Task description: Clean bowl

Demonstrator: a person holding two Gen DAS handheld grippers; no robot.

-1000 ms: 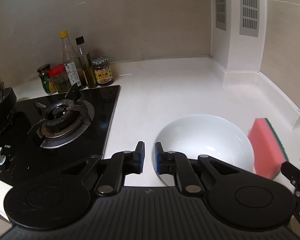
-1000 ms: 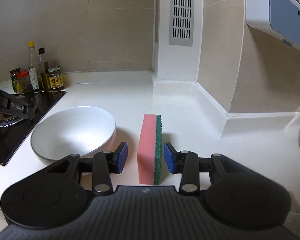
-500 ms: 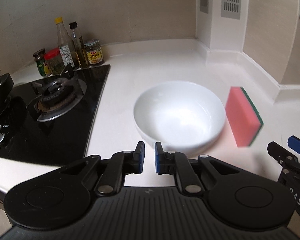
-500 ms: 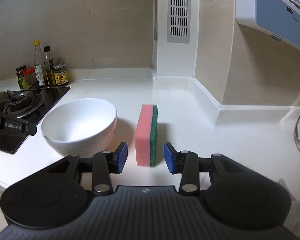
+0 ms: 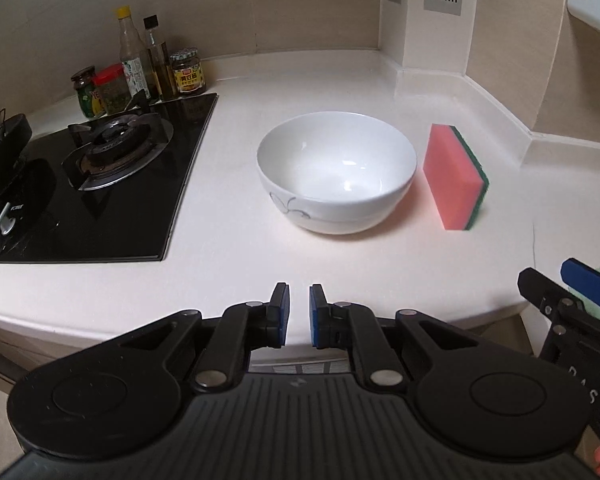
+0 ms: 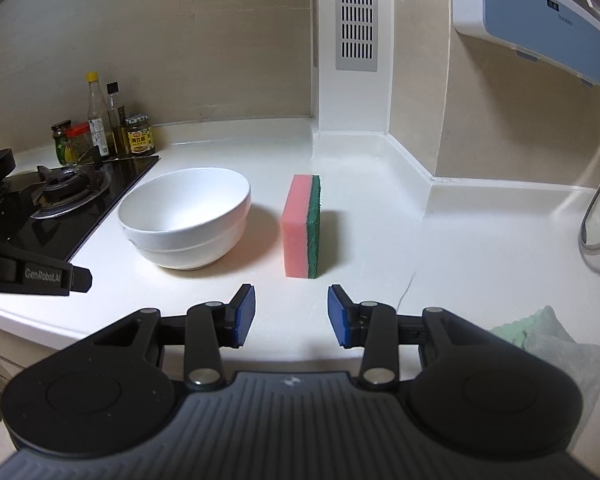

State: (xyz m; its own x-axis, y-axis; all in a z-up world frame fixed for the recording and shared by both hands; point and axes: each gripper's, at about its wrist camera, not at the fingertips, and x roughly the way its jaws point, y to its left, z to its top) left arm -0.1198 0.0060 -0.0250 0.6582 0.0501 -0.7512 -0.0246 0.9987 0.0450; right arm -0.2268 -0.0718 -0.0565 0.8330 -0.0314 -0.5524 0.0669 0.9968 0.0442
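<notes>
A white bowl (image 5: 336, 170) stands upright on the white counter (image 5: 236, 272); it also shows in the right wrist view (image 6: 186, 216). A pink sponge with a green scouring side (image 5: 454, 178) stands on edge just right of the bowl, apart from it; it also shows in the right wrist view (image 6: 303, 226). My left gripper (image 5: 299, 314) is at the counter's front edge, near the bowl, with its jaws nearly shut and empty. My right gripper (image 6: 291, 312) is open and empty, just short of the sponge.
A black gas hob (image 5: 100, 184) lies left of the bowl. Several bottles and jars (image 5: 148, 76) stand at the back left. A wall corner column with vents (image 6: 354, 80) is behind. A green cloth (image 6: 540, 332) lies at the front right. A curved faucet pipe (image 6: 598, 216) is at the right.
Both grippers have pulled back toward the counter's front edge, away from the bowl and sponge. The right gripper's jaws, which flanked the sponge, now sit clear in front of it.
</notes>
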